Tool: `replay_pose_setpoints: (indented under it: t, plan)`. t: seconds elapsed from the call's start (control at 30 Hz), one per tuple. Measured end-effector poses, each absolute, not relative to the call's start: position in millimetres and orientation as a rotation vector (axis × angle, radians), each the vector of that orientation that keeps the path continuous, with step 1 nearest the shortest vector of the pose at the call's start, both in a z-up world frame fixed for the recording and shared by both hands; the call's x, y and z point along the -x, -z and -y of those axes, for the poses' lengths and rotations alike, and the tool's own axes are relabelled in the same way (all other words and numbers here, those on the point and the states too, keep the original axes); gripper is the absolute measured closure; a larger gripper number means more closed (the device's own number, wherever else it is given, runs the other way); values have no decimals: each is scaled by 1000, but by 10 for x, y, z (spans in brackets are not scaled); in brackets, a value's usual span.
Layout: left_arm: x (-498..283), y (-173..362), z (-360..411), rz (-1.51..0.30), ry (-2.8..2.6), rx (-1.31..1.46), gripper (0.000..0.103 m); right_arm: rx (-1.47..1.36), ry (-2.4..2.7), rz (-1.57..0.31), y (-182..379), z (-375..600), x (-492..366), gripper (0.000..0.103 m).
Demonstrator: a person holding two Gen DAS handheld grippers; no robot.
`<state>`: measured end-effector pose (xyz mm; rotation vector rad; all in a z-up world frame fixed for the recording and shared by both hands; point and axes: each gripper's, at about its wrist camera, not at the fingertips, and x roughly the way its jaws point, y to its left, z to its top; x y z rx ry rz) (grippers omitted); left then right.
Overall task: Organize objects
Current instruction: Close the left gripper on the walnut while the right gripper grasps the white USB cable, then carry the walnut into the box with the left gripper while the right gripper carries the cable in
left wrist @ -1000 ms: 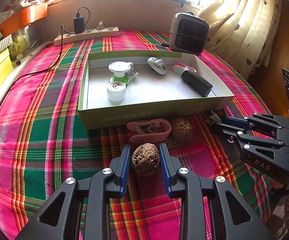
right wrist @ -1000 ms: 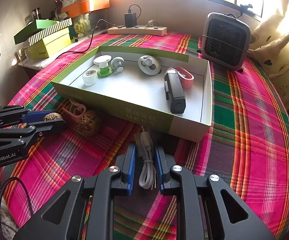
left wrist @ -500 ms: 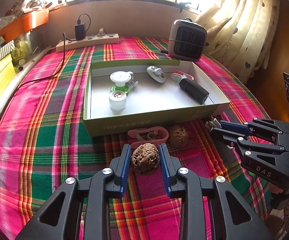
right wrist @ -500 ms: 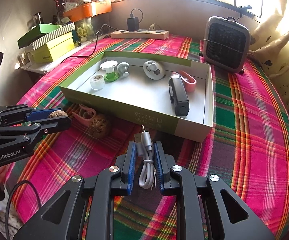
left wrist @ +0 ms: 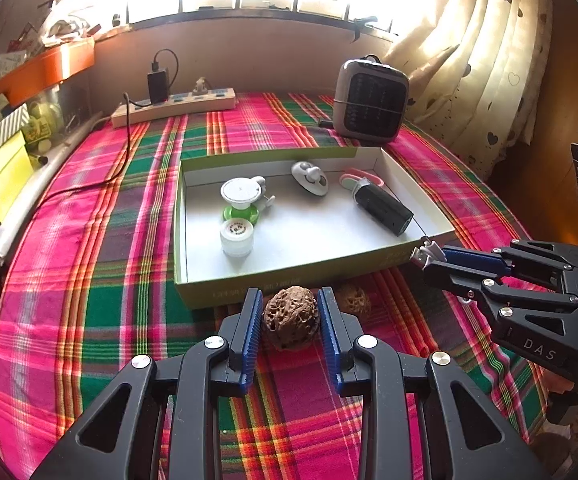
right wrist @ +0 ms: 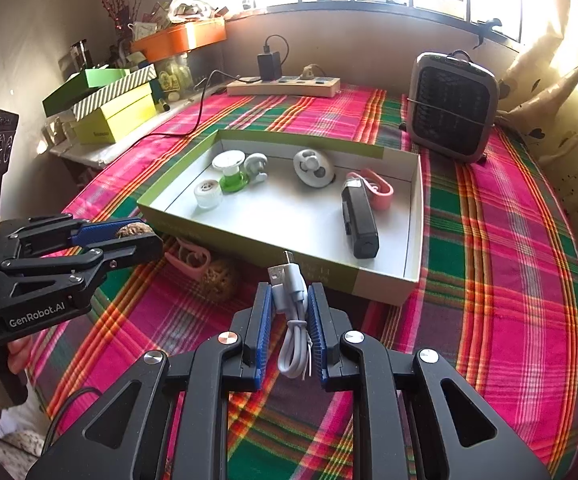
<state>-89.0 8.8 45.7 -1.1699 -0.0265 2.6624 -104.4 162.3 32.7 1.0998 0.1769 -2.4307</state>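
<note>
Gripping a brown wrinkled walnut (left wrist: 291, 317), the left gripper (left wrist: 291, 320) is hovering before the shallow green-rimmed cardboard box (left wrist: 193, 236); the right gripper (right wrist: 291, 320) is clamping a coiled white USB cable (right wrist: 293, 320) near the box's front corner.

Left gripper (left wrist: 291, 322) raised, fingers pointing forward, blue pads (left wrist: 251, 332) pressed on both sides of a walnut (left wrist: 291, 317). Right gripper (right wrist: 292, 320) level beside it on its right, jaws clamped narrow on a coiled white cable (right wrist: 295, 324) (plug tip sticks out past fingertips). Bit of hand (right wrist: 19, 354) visible under left gripper body.
</note>
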Motion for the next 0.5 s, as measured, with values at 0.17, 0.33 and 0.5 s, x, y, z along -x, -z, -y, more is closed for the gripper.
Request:
replay_pose_setpoints:
  t: [0.17, 0.33, 0.5]
  plan:
    - [989, -515, -88, 28, -2666, 1150, 77, -1080, 2438, -172, -407, -1581, 1110, 84]
    - [1135, -521, -112, 36, -2653, 1156, 77, -1081, 2440, -170, -441, -1531, 1227, 84]
    - [1269, -523, -137, 31, -2652, 1148, 77, -1089, 2448, -150, -454, -1507, 1391, 84]
